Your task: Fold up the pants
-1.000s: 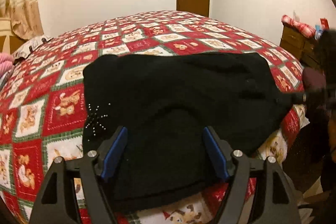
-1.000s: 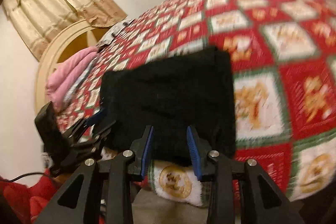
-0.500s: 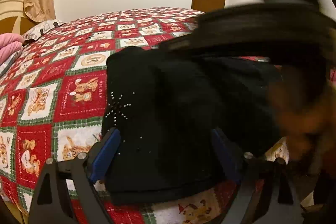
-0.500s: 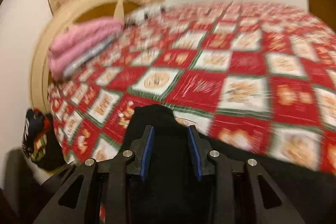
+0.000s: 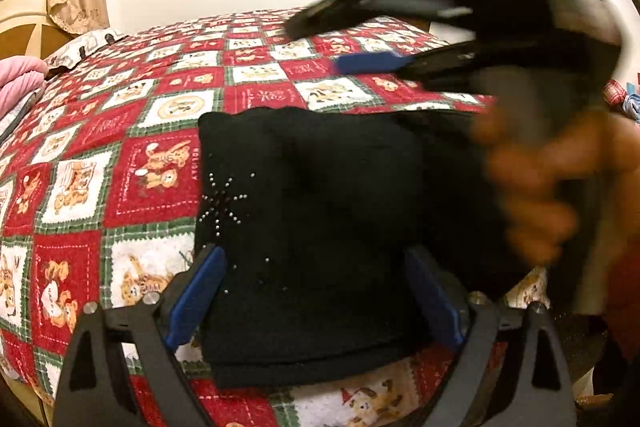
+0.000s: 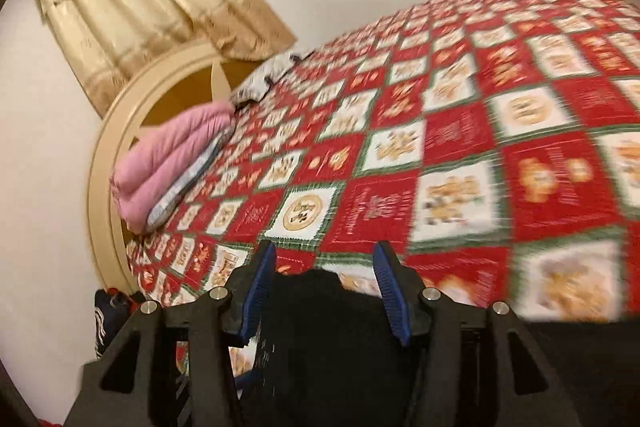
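On the quilted bed, the black pants lay folded into a compact block near the front edge.

A second earlier the right gripper was narrow at the fold's edge; now it had swung across above the pants, jaws wide and empty. The left gripper also hung wide, holding nothing, so the fold looked essentially finished.

Patchwork quilt, pink bedding (perhaps folded), beige curtain
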### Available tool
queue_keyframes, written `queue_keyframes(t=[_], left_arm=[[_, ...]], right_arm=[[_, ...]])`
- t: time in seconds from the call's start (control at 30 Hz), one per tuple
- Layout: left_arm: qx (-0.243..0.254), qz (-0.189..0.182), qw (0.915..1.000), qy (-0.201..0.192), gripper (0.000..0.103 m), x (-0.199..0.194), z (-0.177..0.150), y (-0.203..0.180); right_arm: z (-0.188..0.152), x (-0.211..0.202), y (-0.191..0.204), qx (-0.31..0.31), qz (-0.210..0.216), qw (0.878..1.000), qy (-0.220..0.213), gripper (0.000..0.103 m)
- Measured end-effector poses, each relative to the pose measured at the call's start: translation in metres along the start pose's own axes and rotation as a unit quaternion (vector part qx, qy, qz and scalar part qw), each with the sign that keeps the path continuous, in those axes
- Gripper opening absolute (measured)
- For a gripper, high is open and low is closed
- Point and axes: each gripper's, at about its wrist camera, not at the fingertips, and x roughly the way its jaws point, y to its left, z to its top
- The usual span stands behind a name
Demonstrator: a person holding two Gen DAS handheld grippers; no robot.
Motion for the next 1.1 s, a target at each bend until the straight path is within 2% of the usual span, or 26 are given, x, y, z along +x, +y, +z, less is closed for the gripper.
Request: queue_keyframes(t=[0.07,0.17,0.23,0.37,0.53,0.6,0.87,0.97,1.1], left_arm=[[-0.001,0.003,1.0,0.003,0.095,0.0,0.0,-0.002],[-0.003,0.009,0.9999,0.008,0.095,0.001,0.001,-0.002],[-0.006,0.026,0.9995,0.014,0.101,0.002,0.002,-0.003],[-0.029,0.032,0.9987,0.028,0.103,0.006,0.004,0.0],[-0.025,0.053,0.9977,0.034,0.103,0.005,0.005,-0.006],[-0.025,0.059,0.9972,0.037,0.103,0.004,0.006,-0.007],[0.003,0.088,0.9958,0.026,0.103,-0.009,0.008,-0.016],[0.016,0.092,0.9956,0.011,0.103,-0.019,0.011,-0.02],[0.015,0.081,0.9965,-0.011,0.103,-0.029,0.016,-0.022]], right_arm=[[-0.008,-0.028,-0.003,-0.009,-0.018,1.0,-0.003,0.053],[-0.027,-0.069,-0.014,-0.022,-0.074,0.997,-0.003,0.053],[-0.044,-0.096,-0.025,-0.026,-0.114,0.993,-0.005,0.053],[-0.073,-0.137,-0.053,-0.001,-0.162,0.987,-0.015,0.053],[-0.101,-0.163,-0.081,0.067,-0.165,0.983,-0.05,0.053],[-0.101,-0.158,-0.086,0.079,-0.16,0.983,-0.039,0.053],[-0.1,-0.16,-0.073,0.052,-0.17,0.982,-0.058,0.056],[-0.1,-0.159,-0.069,0.045,-0.178,0.981,-0.057,0.061],[-0.1,-0.162,-0.065,0.034,-0.187,0.98,-0.064,0.062]])
